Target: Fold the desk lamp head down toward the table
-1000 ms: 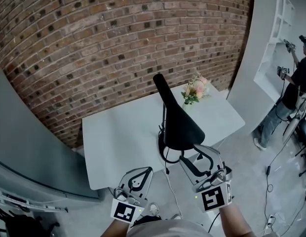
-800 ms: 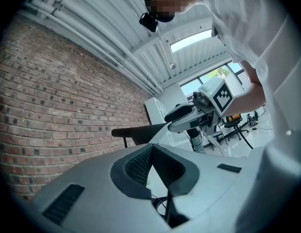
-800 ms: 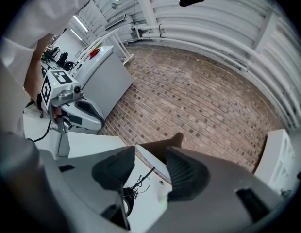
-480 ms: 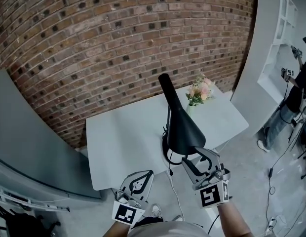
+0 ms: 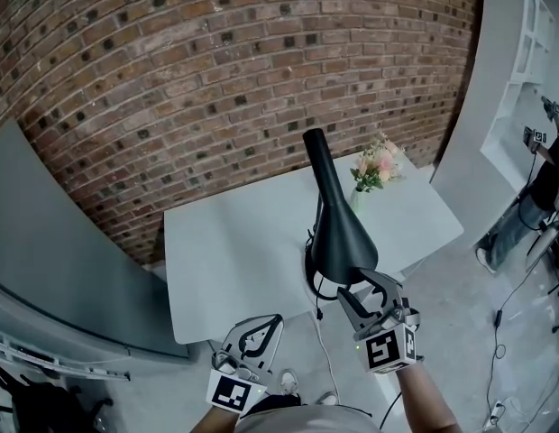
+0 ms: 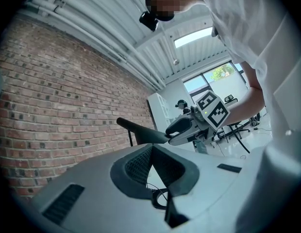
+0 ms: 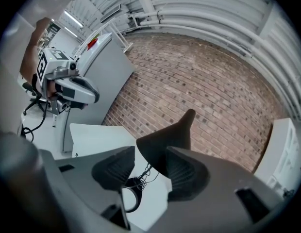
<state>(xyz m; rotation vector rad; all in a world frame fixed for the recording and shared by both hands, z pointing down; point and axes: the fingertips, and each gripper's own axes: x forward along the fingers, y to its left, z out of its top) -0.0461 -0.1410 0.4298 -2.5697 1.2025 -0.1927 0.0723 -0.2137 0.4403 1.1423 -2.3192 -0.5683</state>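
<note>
While left gripper (image 6: 153,163) hangs shut and empty off the near edge of the table (image 5: 221,242), pads meeting at the tips, right gripper (image 7: 149,171) is open; jaws stand apart with the wide rim of the lamp head (image 5: 343,234) in the gap; rim sits close by one pad, clear of the other; not clamped. Lamp head is up off the table, right of centre near the front edge; tilted, wide end low toward the grippers, narrow neck pointing up at the wall; black cable (image 5: 312,282) looped at its foot. Flowers (image 5: 377,163) just behind, at the table's back corner; brick wall (image 5: 216,79) beyond; a person (image 5: 548,165) far right.
</note>
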